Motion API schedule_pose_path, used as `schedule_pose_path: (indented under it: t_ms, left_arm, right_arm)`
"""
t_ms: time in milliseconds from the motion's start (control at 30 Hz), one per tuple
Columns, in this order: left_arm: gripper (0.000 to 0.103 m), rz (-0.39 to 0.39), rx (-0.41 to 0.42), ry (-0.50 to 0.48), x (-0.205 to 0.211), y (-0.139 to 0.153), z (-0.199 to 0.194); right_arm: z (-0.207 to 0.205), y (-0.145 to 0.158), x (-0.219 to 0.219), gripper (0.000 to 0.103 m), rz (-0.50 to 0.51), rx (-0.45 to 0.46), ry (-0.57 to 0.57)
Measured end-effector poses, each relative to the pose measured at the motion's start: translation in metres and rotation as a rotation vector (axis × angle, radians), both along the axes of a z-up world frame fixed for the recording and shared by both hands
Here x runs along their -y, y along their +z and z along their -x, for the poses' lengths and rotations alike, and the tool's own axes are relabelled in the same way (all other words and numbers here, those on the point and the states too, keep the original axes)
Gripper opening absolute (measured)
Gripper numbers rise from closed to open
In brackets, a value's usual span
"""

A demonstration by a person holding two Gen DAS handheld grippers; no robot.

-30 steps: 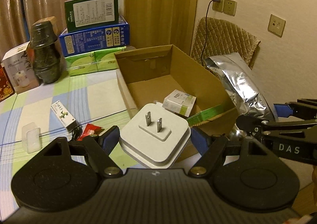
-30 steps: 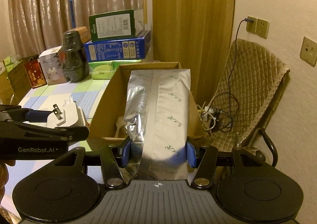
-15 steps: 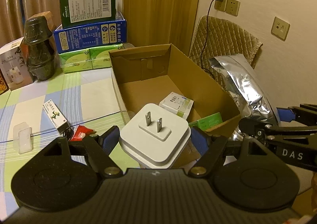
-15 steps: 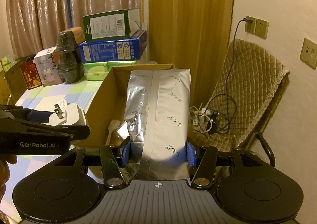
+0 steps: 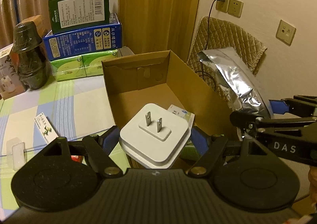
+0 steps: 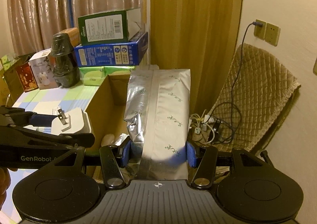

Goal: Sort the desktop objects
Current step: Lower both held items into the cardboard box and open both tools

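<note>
Home, living or dining room. Pleated curtains [image 6: 39, 6], wooden door [image 5: 158, 6], wall sockets [image 5: 229, 6], quilted chair [image 6: 257, 89] with cables [image 6: 208, 125] beneath, checked tablecloth [image 5: 69, 101], stacked retail boxes [image 5: 83, 37], open carton [image 5: 150, 85].

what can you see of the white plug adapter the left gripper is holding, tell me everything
The white plug adapter is a squarish block of smooth, matte plastic with rounded corners. A raised pad on its upper face carries two flat metal prongs, which point up and away. It is tilted and held off the table, pinched on two opposite sides by the blue pads of the left gripper. It hangs over the near edge of the open cardboard box. Nothing else touches it.
</note>
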State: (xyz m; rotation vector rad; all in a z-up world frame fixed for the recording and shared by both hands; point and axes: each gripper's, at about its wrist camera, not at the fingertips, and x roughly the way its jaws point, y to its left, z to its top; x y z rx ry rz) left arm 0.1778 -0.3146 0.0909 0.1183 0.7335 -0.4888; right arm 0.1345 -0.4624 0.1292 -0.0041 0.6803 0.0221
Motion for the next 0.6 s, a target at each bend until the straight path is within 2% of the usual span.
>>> schedule_pose_path:
  t_ms: [600]
  left_arm:
    - [0.075,-0.003,-0.04,-0.01,0.014,-0.012,-0.038]
  right_arm:
    - [-0.038,-0.015,0.012,0.051,0.015,-0.046,-0.005]
